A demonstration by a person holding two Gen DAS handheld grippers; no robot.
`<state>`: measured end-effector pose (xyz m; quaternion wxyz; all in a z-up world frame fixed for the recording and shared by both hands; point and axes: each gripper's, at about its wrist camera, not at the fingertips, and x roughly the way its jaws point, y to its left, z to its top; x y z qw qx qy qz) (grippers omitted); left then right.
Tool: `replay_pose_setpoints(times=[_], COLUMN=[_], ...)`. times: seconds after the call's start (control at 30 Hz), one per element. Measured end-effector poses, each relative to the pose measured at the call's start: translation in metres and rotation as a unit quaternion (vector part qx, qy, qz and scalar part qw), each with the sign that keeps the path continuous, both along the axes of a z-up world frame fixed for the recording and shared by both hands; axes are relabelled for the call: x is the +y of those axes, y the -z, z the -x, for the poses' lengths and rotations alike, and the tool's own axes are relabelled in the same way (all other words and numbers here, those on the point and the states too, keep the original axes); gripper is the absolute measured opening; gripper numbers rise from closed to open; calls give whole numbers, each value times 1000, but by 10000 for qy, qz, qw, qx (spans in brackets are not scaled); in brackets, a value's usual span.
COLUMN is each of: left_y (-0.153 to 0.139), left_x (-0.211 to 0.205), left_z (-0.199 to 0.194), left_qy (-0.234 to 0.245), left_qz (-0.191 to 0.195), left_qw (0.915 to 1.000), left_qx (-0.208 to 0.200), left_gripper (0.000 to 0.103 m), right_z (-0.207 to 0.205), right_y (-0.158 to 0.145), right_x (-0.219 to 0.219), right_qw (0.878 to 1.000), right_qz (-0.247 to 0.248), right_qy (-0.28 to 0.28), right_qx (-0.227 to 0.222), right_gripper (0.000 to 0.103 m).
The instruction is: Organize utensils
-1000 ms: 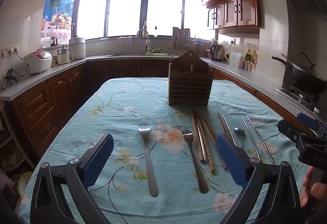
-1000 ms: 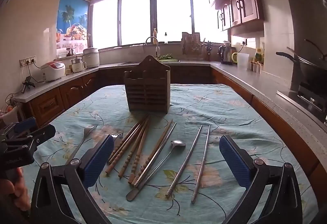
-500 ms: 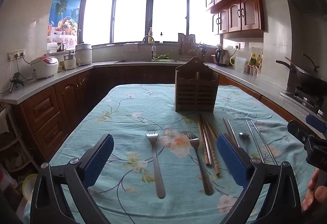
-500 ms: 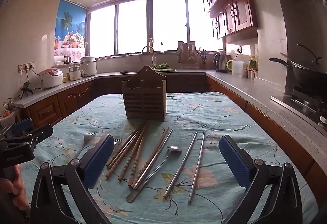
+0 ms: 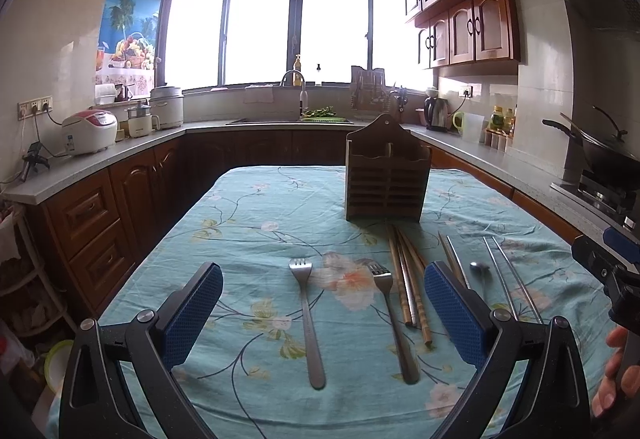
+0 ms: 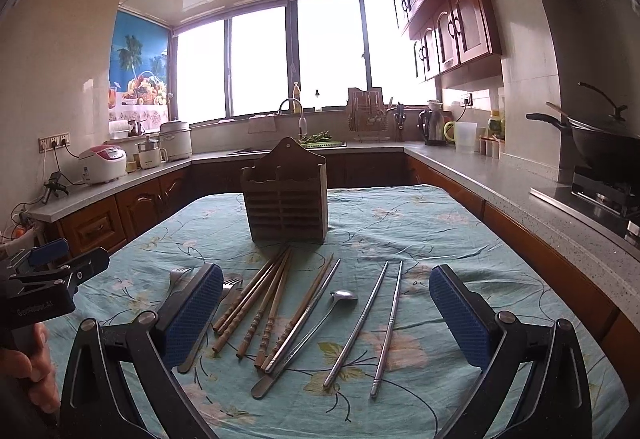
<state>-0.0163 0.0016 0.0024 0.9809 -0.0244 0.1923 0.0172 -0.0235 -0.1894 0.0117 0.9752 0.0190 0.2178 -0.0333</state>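
A wooden utensil holder (image 5: 387, 175) (image 6: 285, 199) stands upright on the floral tablecloth. In front of it lie two forks (image 5: 308, 315), wooden chopsticks (image 6: 260, 295) (image 5: 408, 279), a metal spoon (image 6: 316, 323) and two metal chopsticks (image 6: 374, 319). My left gripper (image 5: 322, 315) hovers open above the near table edge, with the left fork lying between its fingers' line and a second fork (image 5: 390, 315) just right. My right gripper (image 6: 326, 315) is open too, above the spoon and chopsticks. Nothing is held.
Counters with wooden cabinets run along both sides of the table (image 5: 248, 223). A rice cooker (image 5: 89, 131) sits left; a wok (image 6: 600, 143) on a stove sits right. A person's hand (image 5: 616, 371) holds the other gripper's handle at each view's edge.
Both views have tilted up and drawn back slightly, so the holder and utensils sit lower in frame. Both grippers stay open and nothing on the table has moved.
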Motion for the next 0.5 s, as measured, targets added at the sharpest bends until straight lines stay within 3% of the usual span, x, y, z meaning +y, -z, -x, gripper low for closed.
replay_pose_setpoints(times=[0.5], left_y=[2], left_x=[-2], left_z=[2], left_qy=[4], left_qz=[-25], left_qw=[10000], left_qx=[-43], left_gripper=[102], right_z=[5], right_y=[2], right_x=[3], right_qw=[9999], right_qz=[-10], right_qy=[-111], right_qx=[-88], right_gripper=[103])
